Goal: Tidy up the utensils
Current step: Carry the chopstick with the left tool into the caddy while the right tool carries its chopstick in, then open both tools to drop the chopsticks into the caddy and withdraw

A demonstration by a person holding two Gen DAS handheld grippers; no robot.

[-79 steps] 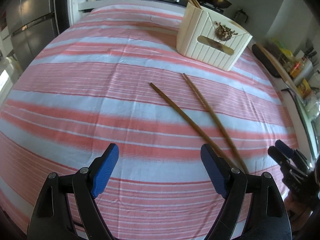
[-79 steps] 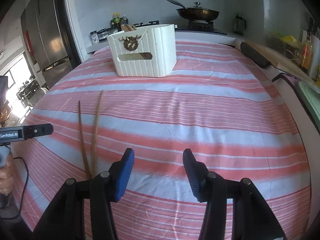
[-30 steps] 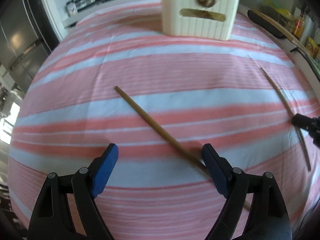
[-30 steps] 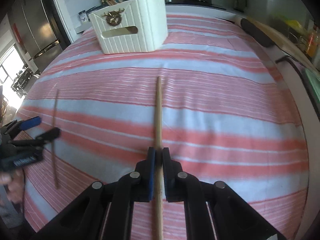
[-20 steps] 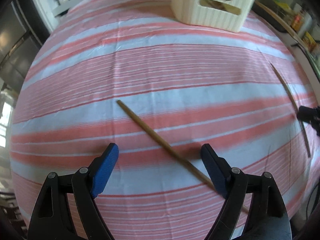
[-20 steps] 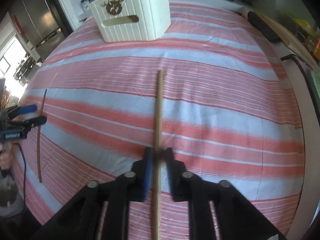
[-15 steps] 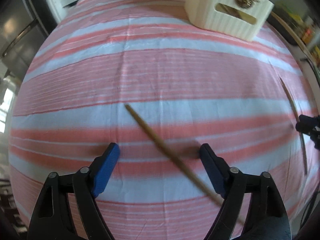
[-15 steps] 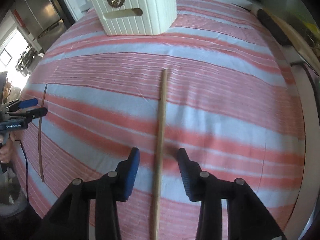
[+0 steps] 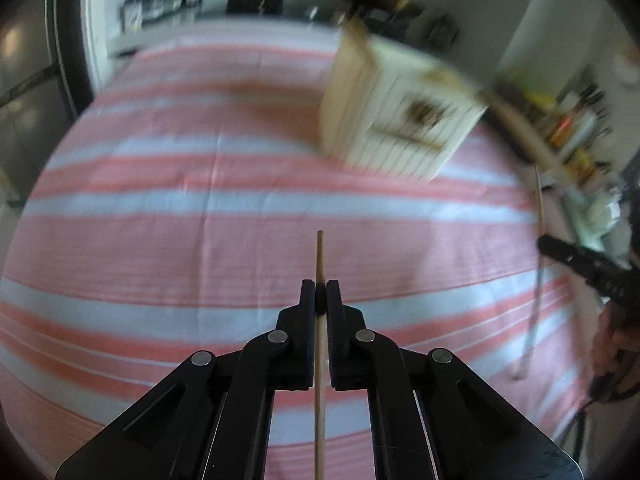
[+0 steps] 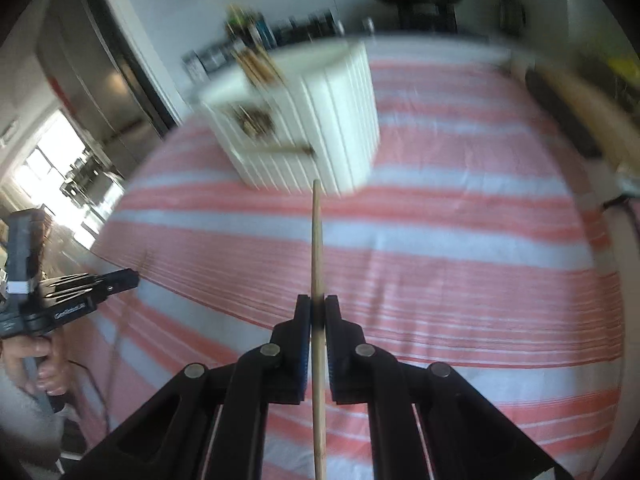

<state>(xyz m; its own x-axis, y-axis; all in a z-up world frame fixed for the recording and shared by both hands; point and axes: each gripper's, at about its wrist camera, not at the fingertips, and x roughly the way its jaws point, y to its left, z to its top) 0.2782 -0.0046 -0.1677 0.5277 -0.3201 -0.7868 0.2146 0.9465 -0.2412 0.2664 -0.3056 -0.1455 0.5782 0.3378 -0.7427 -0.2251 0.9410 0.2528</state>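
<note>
- Left gripper [image 9: 320, 294]: jaws have just been closing and are now pinching a wooden chopstick [image 9: 319, 256] between the pads. The stick is running straight along the gripper's axis, its tip sticking out a short way past the fingertips and its tail passing back between the black linkage arms.
- It is pointing steeply downward and forward over the pink-and-white striped tablecloth [image 9: 180, 208]. The chopstick tip is showing no contact with the cloth.
- Right gripper [image 10: 318, 308]: jaws opened briefly and have just been closing again; they are now clamping a second chopstick [image 10: 316, 240], also aligned with the gripper axis. More of this stick is projecting forward, and its tip is lining up with the near bottom edge of the white ribbed utensil box [image 10: 344, 120].
- It is angled downward in much the same way.
- In the right wrist view, the person's left hand [image 10: 38, 364] is gripping the left tool's handle at the near left edge, well apart from the right gripper.
- The box is standing on the far part of the cloth, with several chopsticks [image 10: 258, 65] already sticking out of its top. It is blurred in both views.
- In the left wrist view, the right tool is appearing at the right edge, dark and blurred.
</note>
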